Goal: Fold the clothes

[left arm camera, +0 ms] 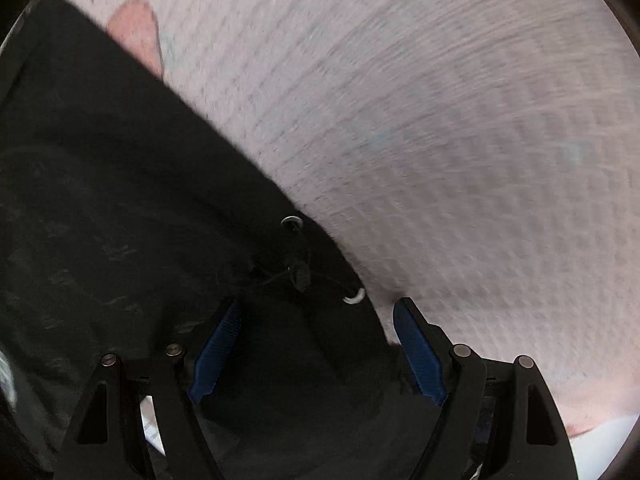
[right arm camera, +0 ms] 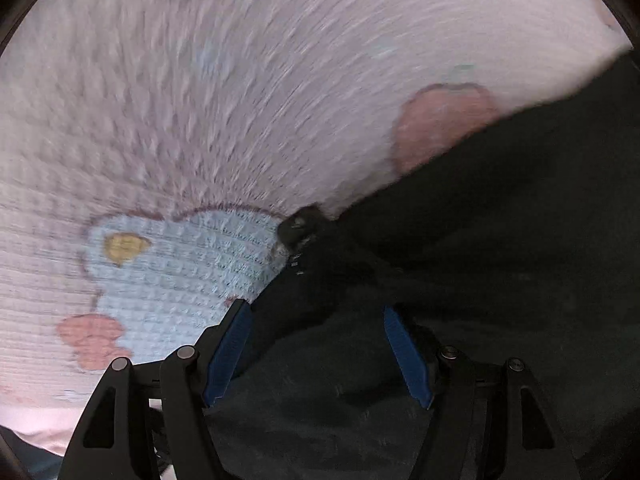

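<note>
Pink waffle blanket (left arm camera: 440, 100) underlies black garment (left arm camera: 120, 200) between both wide claws (left arm camera: 316, 320) (right arm camera: 316, 316) (blurred).

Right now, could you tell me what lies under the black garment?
The black garment lies on a pink waffle-textured blanket with blue and salmon patches. It covers part of a salmon patch; whatever else lies beneath it is hidden.
</note>
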A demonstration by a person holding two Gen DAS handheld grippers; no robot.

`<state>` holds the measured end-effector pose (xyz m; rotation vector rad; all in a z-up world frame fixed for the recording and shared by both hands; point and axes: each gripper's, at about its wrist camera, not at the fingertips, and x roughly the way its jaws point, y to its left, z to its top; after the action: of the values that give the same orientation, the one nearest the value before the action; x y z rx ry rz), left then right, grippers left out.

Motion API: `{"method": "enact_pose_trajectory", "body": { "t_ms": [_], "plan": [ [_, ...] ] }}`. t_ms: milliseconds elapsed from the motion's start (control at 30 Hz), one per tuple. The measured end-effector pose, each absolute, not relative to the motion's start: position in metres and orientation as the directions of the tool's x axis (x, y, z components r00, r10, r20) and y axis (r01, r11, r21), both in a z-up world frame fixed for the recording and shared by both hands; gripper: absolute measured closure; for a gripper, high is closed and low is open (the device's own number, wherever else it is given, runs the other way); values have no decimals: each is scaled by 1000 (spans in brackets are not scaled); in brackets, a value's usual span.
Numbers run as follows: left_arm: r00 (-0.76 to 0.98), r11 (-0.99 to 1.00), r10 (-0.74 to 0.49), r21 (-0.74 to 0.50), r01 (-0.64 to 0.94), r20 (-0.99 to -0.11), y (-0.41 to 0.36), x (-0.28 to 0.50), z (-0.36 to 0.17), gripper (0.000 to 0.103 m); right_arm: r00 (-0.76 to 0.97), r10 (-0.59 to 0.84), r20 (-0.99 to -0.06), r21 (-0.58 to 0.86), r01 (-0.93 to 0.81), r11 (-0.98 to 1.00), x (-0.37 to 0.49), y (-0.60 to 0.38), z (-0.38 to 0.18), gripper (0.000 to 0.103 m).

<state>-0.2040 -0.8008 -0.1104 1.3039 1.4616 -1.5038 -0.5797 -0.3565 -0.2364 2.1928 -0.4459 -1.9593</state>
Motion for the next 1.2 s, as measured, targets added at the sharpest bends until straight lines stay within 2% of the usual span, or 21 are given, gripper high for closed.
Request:
{"method": "enact_pose_trajectory", "body": {
  "t_ms": [67, 100, 133, 167, 200, 233, 333, 500, 733, 800, 833, 867, 1033, 1200],
  "plan": [
    [-257, -183, 142, -281, 942, -956, -800, -204, -113, 40, 76, -317, -945, 310, -96, -946, -579, -361, -243, 35],
    [-237, -211, 119, -257, 943, -964, -800, -204, -111, 54, 56, -317, -947, 310, -106, -945, -578, -361, -244, 35],
    [-207, -244, 90, -224, 944, -974, -799, -205, -108, 70, 37, -304, -952, 299, -97, -949, -577, -362, -241, 41],
    [-179, -270, 63, -189, 944, -982, -799, -205, -105, 78, 17, -290, -957, 287, -86, -954, -576, -363, -239, 68],
    [-160, -280, 45, -166, 945, -986, -800, -202, -103, 88, -23, -247, -969, 247, -29, -968, -575, -367, -233, 88],
    [-159, -277, 34, -162, 947, -987, -802, -196, -101, 90, -65, -206, -976, 204, 27, -979, -575, -371, -227, 103],
    [-200, -260, 26, -200, 945, -979, -812, -178, -90, 93, -238, -124, -963, 87, 159, -983, -572, -373, -205, 103],
    [-294, -181, 12, -291, 939, -956, -843, -141, -62, 95, -342, -70, -937, 34, 111, -993, -595, -332, -175, 103],
    [-314, -141, -37, -307, 941, -949, -878, -95, -35, 95, -204, -166, -965, 134, 164, -977, -614, -294, -174, 101],
    [-316, -125, -44, -309, 943, -948, -885, -83, -34, 95, -168, -171, -971, 144, 159, -977, -620, -290, -178, 73],
    [-310, -137, -48, -301, 944, -950, -886, -81, -35, 95, -157, -155, -975, 128, 172, -977, -623, -289, -180, 45],
    [-304, -149, -52, -293, 944, -951, -887, -79, -36, 95, -148, -140, -979, 111, 184, -977, -625, -289, -182, 39],
    [-295, -141, -59, -284, 948, -954, -891, -65, -47, 95, -185, -76, -980, 36, 210, -977, -635, -265, -176, 39],
    [-298, -136, -52, -289, 948, -953, -890, -59, -61, 95, -279, -92, -956, 11, 280, -960, -643, -215, -158, 39]
  ]
}}
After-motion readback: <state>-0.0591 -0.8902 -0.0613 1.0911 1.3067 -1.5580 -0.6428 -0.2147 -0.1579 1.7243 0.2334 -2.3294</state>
